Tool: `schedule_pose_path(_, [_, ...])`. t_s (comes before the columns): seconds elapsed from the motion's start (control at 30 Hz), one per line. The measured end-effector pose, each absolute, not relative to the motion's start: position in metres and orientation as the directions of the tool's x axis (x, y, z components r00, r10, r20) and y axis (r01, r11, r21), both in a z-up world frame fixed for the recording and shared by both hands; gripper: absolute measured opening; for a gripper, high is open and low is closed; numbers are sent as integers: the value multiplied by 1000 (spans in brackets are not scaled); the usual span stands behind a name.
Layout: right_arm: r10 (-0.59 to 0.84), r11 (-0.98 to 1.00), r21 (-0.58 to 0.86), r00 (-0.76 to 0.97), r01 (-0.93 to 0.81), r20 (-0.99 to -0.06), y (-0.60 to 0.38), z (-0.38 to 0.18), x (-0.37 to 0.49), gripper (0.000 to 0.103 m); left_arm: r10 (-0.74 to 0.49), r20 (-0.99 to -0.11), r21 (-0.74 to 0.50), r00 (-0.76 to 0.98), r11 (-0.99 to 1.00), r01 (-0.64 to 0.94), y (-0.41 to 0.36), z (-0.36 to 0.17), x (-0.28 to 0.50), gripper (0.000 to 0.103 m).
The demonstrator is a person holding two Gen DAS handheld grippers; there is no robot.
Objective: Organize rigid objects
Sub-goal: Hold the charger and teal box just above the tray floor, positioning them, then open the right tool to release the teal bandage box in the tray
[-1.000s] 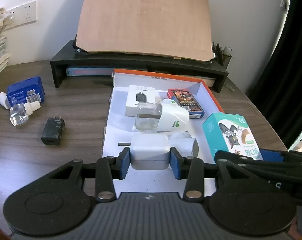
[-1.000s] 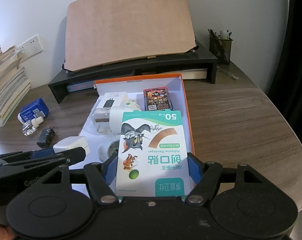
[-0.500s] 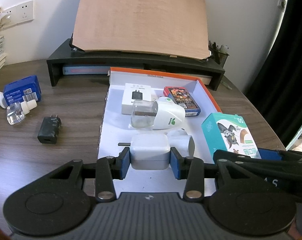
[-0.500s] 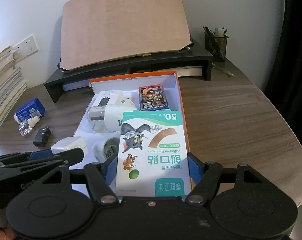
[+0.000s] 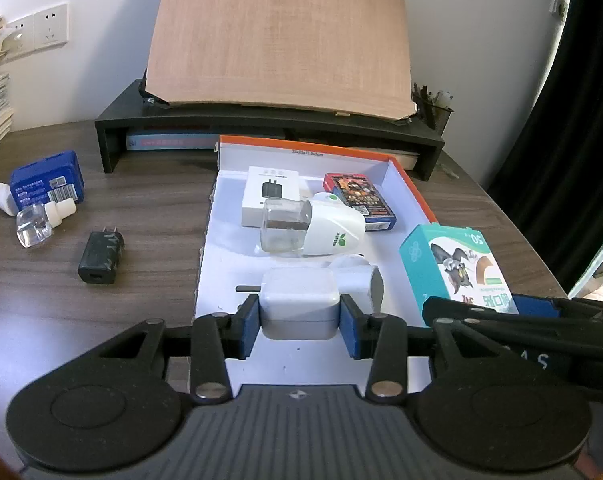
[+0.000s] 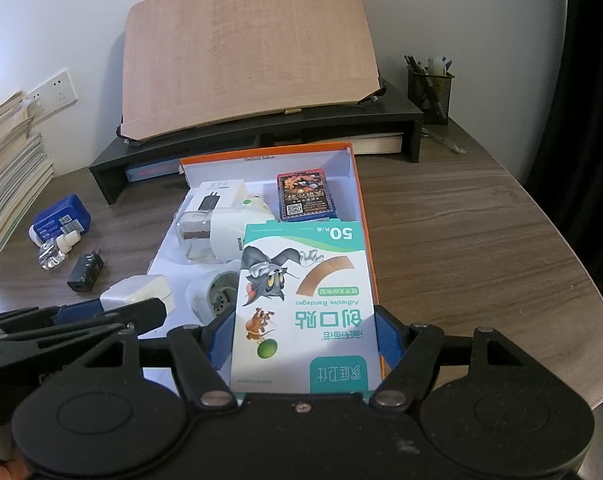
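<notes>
The white charger (image 5: pixel 299 304) sits clamped in the left gripper (image 5: pixel 299 322) over the near end of the orange-rimmed box (image 5: pixel 415 188), just in front of a round white adapter (image 5: pixel 361 276). The bandage box (image 6: pixel 307 312) is held flat in the right gripper (image 6: pixel 305 340) over the box's right side, its far end near the card deck (image 6: pixel 306 197).

Likely trouble: the box is already crowded. The vaporizer (image 5: pixel 313 232) lies across the middle, with a white carton (image 5: pixel 269 194) behind it. If the charger goes straight down it could land on the adapter and tip. The bandage box may catch the orange rim or come to rest on the deck. The two grippers are close together, so lowering both at once could make them knock.

Left fingers (image 5: pixel 247 326): closed tight on the charger's sides. Right fingers (image 6: pixel 389 340): about half spread, pressing the bandage box's long edges.

On the desk (image 5: pixel 141 216), a black plug (image 5: pixel 100 257), a blue box (image 5: pixel 47 182) and a small bottle (image 5: pixel 35 226) are not yet put away.
</notes>
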State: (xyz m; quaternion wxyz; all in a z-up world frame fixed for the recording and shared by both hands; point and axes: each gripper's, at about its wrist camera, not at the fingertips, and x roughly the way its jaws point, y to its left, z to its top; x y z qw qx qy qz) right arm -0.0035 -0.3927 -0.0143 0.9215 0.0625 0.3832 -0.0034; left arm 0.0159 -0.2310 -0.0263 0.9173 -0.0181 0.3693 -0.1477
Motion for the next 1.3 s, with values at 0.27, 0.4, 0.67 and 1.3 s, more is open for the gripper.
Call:
schedule_pose_path(0.27, [41, 992, 112, 707, 54, -706, -392, -14, -4, 84, -285, -669, -143, 686, 956, 258, -231, -26, 13, 42])
schedule_pose_path(0.4, [42, 992, 114, 707, 54, -706, -394, -13, -6, 84, -287, -669, -144, 685, 955, 260, -231, -26, 12, 42])
schedule_pose_path(0.67, [44, 992, 113, 707, 51, -705, -396, -12, -7, 84, -286, -666, -143, 689, 955, 259, -230, -24, 10, 42])
schedule_pose_path(1.3, [38, 992, 115, 726, 58, -686, -397, -10, -7, 66, -293, -671, -144, 681, 953, 268, -232, -26, 14, 42])
